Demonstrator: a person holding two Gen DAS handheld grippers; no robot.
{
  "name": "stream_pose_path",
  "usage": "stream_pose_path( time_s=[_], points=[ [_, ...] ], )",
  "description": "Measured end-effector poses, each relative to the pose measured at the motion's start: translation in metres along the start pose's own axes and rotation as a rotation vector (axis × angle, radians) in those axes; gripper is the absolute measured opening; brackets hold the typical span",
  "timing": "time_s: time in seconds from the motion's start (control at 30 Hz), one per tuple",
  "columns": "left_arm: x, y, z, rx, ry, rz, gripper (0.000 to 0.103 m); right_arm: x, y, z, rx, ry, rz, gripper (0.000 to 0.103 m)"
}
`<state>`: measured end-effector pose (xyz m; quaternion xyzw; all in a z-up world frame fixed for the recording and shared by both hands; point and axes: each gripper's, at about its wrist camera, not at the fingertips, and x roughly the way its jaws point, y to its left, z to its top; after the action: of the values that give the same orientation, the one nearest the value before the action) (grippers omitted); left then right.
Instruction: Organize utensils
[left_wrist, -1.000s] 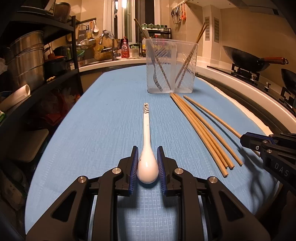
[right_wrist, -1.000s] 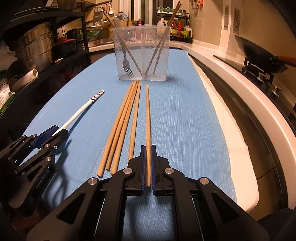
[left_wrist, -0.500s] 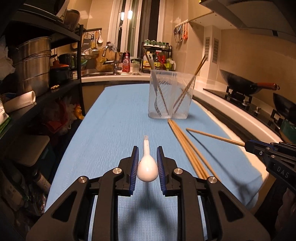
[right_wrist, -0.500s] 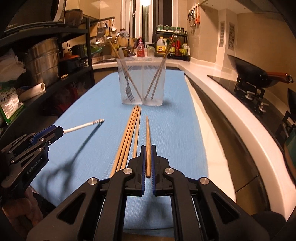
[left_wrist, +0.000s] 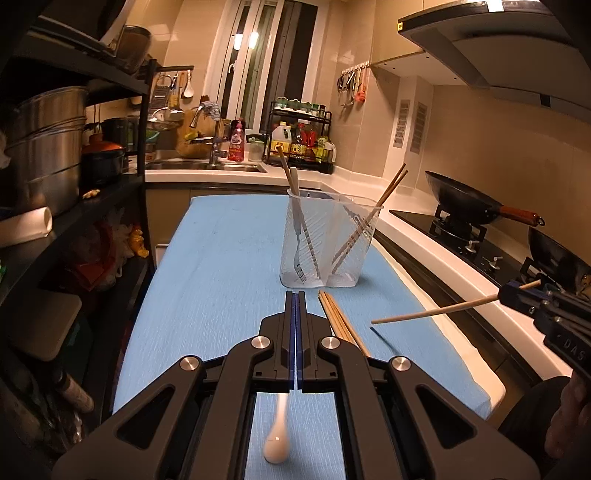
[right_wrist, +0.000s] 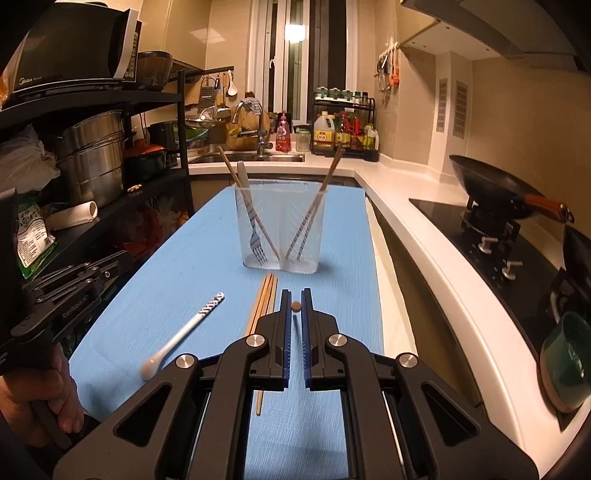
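My left gripper (left_wrist: 296, 295) is shut with nothing between its jaws. The white spoon (left_wrist: 277, 439) lies on the blue mat (left_wrist: 207, 288) below it, and shows flat on the mat in the right wrist view (right_wrist: 184, 332). My right gripper (right_wrist: 296, 293) is shut on one wooden chopstick (left_wrist: 436, 312), held in the air and pointing forward; I see its end (right_wrist: 296, 305) between the jaws. Several chopsticks (right_wrist: 264, 302) lie on the mat. The clear holder (right_wrist: 281, 229) stands ahead with a fork and chopsticks in it.
A black shelf rack with steel pots (right_wrist: 92, 155) lines the left side. A stove with a wok (left_wrist: 469, 203) is on the right, past the white counter edge (right_wrist: 424, 251). A green cup (right_wrist: 565, 362) sits near right. The sink (left_wrist: 207, 166) is at the back.
The spoon slipped out of my left gripper and now lies on the mat; the left jaws closed fully. Both grippers rose, and the right one lifted its chopstick off the mat.
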<state>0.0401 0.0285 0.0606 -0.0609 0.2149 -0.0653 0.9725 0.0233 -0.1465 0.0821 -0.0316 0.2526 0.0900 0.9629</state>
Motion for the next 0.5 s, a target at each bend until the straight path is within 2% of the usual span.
stream_pose_path(
  time_s=[0.13,0.2,0.4,0.5],
  points=[
    [0.011,0.01,0.008,-0.021,0.019,-0.021,0.0,0.006,-0.003,0.004,0.008,0.009,0.014,0.005],
    [0.014,0.019,0.0,-0.039,0.049,-0.01,0.0,0.009,-0.003,-0.002,0.012,0.012,0.022,0.005],
    [0.028,0.037,-0.057,-0.159,0.208,-0.023,0.002,0.024,-0.008,-0.038,0.085,0.042,0.026,0.005],
    [0.027,0.023,-0.08,-0.141,0.235,-0.049,0.004,0.024,-0.007,-0.051,0.106,0.041,0.029,0.005]
  ],
)
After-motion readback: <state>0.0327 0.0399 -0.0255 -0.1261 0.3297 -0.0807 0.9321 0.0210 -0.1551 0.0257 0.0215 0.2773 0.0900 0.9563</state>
